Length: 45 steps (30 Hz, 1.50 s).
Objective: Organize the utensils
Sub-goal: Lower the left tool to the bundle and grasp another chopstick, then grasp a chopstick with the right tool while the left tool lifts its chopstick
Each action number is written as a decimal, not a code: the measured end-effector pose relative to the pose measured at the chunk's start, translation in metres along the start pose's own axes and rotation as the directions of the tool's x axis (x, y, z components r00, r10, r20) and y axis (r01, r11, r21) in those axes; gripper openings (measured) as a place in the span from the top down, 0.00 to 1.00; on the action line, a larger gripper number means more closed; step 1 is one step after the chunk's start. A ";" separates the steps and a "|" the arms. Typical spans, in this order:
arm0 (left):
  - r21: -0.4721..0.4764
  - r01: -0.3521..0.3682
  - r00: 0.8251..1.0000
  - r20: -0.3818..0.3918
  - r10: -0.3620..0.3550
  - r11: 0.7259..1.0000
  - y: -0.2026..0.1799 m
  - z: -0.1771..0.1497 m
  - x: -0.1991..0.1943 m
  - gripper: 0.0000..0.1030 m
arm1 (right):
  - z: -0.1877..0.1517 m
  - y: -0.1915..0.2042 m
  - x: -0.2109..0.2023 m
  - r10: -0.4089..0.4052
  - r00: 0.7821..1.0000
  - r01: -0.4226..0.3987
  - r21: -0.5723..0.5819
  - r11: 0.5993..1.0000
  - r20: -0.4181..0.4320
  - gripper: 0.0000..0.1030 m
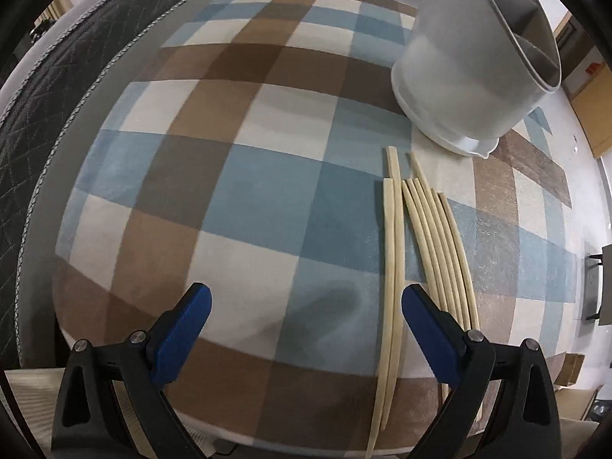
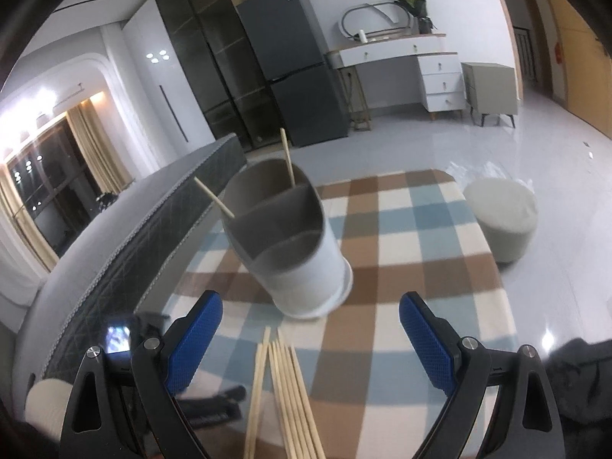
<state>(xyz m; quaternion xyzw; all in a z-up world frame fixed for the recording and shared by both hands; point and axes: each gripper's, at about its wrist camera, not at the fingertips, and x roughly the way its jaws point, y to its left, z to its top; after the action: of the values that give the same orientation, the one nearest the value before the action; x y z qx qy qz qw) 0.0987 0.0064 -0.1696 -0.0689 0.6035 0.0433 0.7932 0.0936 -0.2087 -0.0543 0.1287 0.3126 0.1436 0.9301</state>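
Both grippers hover above a table covered by a plaid cloth [image 1: 267,176] of blue, brown and cream squares. Neither holds anything.

Left gripper [image 1: 306,329]: jaws spread wide, blue pads apart, nothing between them. It sits over the near edge of the table, looking down on the cloth. A bundle of pale wooden chopsticks [image 1: 432,237] lies flat on the cloth just right of the gripper's centre line, roughly parallel, running from the near edge toward the far right. Two sticks sit slightly apart on the left side of the bundle, the rest packed close. The right finger [image 1: 428,329] overlaps the bundle in view; contact cannot be told.

White utensil holder [image 1: 470,76] stands on the cloth just beyond the far tips of the chopsticks, toward the far right corner. Round, with a wider base ring, grey inside, split by dividers into compartments.

Right gripper [image 2: 310,340]: jaws also spread wide, empty. It looks across the table from the near edge. The same chopsticks [image 2: 287,394] lie below, between its fingers, tips pointing at the holder [image 2: 298,241]. Two chopsticks stand in the holder: one [image 2: 287,157] in the far compartment, tilted slightly, another [image 2: 214,197] leaning out to the left over the rim. The near compartments look empty.

Off the table: a dark quilted bed or sofa edge [image 2: 145,237] along the left side, a round grey stool [image 2: 501,218] on the floor to the right, a dark fridge [image 2: 294,65] and a white dresser [image 2: 420,72] by the far wall.
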 end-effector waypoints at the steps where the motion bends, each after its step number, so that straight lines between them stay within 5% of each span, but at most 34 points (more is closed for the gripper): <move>1: 0.010 -0.014 1.000 -0.001 0.014 1.000 -0.001 -0.001 0.001 0.06 | 0.000 0.000 0.002 0.003 1.000 -0.004 0.005 1.000 0.001 0.08; 22: 0.065 -0.087 0.996 0.000 0.088 0.994 -0.003 -0.007 0.002 0.06 | 0.005 -0.015 0.004 0.067 0.995 -0.050 0.201 0.978 -0.077 0.08; 27: 0.113 -0.082 0.996 0.034 0.079 0.990 -0.019 0.001 -0.002 0.22 | 0.007 -0.018 0.004 0.081 0.993 -0.060 0.230 0.971 -0.081 0.08; 35: 0.196 -0.004 1.000 0.022 0.000 0.981 -0.040 0.012 -0.006 0.94 | 0.008 -0.023 0.005 0.086 0.992 -0.061 0.260 0.964 -0.087 0.08; 40: 0.140 0.036 0.999 -0.002 -0.036 0.990 -0.046 0.024 -0.006 0.98 | 0.007 -0.022 0.006 0.085 0.991 -0.058 0.250 0.967 -0.100 0.09; 45: 0.107 0.095 0.988 0.111 -0.107 0.990 -0.024 0.033 -0.031 0.98 | 0.002 -0.019 0.011 0.073 0.989 -0.044 0.219 0.975 -0.128 0.18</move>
<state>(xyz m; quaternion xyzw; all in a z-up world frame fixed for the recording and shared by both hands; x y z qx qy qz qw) 0.1253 -0.0111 -0.1296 -0.0563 0.5533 -0.0235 0.8307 0.1064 -0.2229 -0.0648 0.2279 0.3847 0.1446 0.8827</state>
